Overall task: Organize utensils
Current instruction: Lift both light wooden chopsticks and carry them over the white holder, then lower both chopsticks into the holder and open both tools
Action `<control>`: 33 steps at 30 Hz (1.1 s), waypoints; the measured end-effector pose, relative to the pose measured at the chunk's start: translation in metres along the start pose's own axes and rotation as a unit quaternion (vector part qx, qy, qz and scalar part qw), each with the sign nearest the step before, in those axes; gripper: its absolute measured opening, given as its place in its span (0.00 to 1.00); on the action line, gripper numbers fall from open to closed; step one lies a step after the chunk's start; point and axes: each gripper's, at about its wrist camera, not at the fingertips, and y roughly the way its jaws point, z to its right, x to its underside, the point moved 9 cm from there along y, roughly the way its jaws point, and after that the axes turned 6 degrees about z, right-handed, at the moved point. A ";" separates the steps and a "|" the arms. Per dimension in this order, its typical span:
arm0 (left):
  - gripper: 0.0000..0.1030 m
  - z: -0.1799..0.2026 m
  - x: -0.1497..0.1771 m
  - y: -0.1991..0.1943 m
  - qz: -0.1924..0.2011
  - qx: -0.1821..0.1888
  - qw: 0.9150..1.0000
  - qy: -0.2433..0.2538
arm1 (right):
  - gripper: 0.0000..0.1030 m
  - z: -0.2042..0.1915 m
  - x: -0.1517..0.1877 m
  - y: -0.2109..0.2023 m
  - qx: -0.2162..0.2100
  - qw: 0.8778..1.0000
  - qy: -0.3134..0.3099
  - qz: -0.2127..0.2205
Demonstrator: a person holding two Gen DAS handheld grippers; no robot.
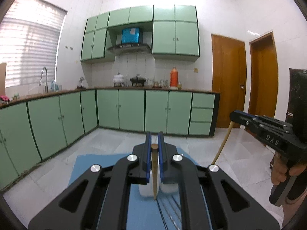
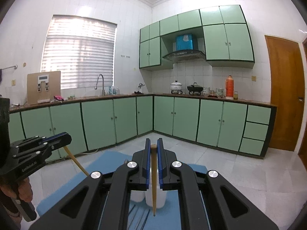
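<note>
Right, I've got my left gripper (image 1: 154, 143) clamped on one chopstick (image 1: 154, 172), right gripper (image 2: 153, 143) on another chopstick (image 2: 153, 180), both hanging tip-down above the white cups (image 2: 155, 197), presumably ready for dropping in.

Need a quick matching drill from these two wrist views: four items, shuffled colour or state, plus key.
Items:
1. left tool
2. flask
3. mat
4. cabinet doors

Descriptions:
A. pale green
B. orange, standing on the counter
C. blue, under the white containers
D. shut on a wooden chopstick

Pairs: 1-D, 2-B, 3-C, 4-A
</note>
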 end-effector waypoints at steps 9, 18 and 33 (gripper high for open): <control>0.06 0.009 -0.055 0.034 0.052 -0.006 0.999 0.013 | 0.07 0.009 -0.048 0.031 0.005 0.999 -0.005 0.031; 0.06 0.004 -0.043 0.104 0.043 -0.015 0.999 0.014 | 0.06 0.025 -0.034 0.104 0.012 1.000 0.010 0.009; 0.06 -0.029 0.037 0.182 -0.041 -0.021 0.999 -0.013 | 0.06 0.040 0.052 0.168 0.009 0.997 0.030 -0.069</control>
